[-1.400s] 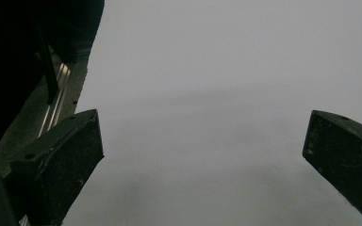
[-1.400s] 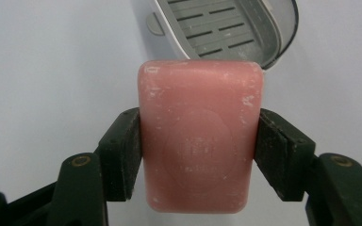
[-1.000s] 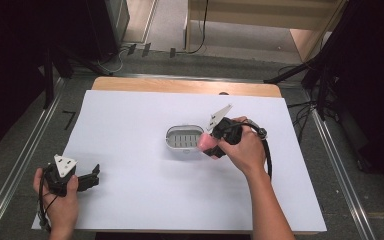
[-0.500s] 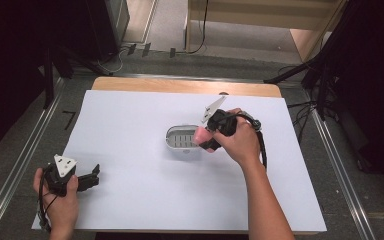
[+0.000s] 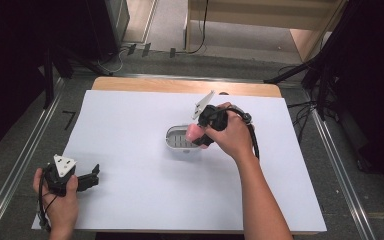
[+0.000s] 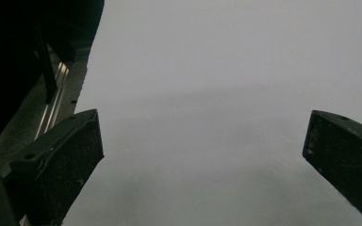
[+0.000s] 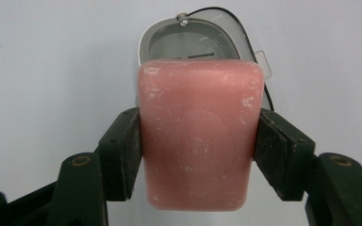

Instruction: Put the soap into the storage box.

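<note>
Now holding pink soap bar (image 7: 198, 136) across its sides in right hand-held gripper (image 5: 200, 136), just above soap dish (image 5: 179, 141) at middle of worktop (image 5: 130, 200), probably for lowering flat inside. Resting left hand-held gripper (image 5: 92, 177) wide, empty, well apart, keeping path free.

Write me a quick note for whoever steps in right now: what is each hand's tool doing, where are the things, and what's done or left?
Right gripper: shut on the pink rectangular bar of soap, its fingers pressing the bar's two sides. It holds the soap just above the small oval grey soap dish at the middle of the white-covered table.
Left gripper: open and holding nothing, resting low near the table's front left corner.
Done: the soap is gripped and brought over the dish.
Left: probably lower the soap into the dish and let go; it is not yet resting in it.
</note>
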`<act>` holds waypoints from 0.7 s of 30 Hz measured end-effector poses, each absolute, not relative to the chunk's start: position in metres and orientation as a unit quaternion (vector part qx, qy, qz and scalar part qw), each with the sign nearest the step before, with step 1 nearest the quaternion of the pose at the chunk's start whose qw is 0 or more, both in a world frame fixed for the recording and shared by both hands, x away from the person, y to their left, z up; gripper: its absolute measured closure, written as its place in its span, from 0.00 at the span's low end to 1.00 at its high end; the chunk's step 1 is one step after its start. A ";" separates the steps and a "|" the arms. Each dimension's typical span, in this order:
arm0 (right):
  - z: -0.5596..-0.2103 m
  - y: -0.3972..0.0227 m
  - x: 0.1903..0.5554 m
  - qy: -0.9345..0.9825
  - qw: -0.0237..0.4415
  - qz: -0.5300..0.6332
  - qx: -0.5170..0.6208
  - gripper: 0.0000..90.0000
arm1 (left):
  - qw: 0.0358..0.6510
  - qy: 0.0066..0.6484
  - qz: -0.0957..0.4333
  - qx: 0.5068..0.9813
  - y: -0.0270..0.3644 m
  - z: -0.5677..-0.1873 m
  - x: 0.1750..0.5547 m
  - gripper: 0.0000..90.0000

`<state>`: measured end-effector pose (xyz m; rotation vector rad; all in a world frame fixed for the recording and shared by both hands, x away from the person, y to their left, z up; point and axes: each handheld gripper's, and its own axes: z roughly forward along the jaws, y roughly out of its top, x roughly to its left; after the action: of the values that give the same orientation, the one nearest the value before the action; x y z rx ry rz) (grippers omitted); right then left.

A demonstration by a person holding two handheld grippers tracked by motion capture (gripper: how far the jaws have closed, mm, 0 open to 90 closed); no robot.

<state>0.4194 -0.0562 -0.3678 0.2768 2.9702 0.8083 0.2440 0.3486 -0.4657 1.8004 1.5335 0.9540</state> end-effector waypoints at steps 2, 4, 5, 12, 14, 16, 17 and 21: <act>-0.368 -0.050 0.422 0.963 0.021 0.256 0.076 0.43 | 0.291 0.576 0.358 0.675 0.349 -0.466 0.244 0.00; -0.369 -0.046 0.424 0.965 0.019 0.252 0.072 0.43 | 0.292 0.576 0.357 0.675 0.349 -0.466 0.244 0.00; -0.369 -0.046 0.424 0.965 0.019 0.252 0.072 0.43 | 0.292 0.576 0.357 0.675 0.349 -0.466 0.244 0.00; -0.370 -0.034 0.431 0.972 0.020 0.228 0.054 0.43 | 0.294 0.580 0.354 0.672 0.350 -0.466 0.245 0.00; -0.370 -0.033 0.431 0.972 0.019 0.226 0.053 0.43 | 0.294 0.580 0.354 0.672 0.350 -0.466 0.245 0.00; -0.370 -0.033 0.432 0.972 0.022 0.228 0.056 0.43 | 0.294 0.580 0.354 0.672 0.350 -0.466 0.245 0.00; -0.371 -0.032 0.434 0.971 0.022 0.230 0.054 0.43 | 0.294 0.580 0.353 0.672 0.350 -0.466 0.245 0.00; -0.374 -0.029 0.435 0.972 0.023 0.225 0.055 0.43 | 0.294 0.580 0.353 0.672 0.350 -0.466 0.245 0.00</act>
<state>0.4352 -0.0288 -0.3742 0.1697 3.0105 0.6972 0.2447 0.3500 -0.4656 1.7906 1.5447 0.9408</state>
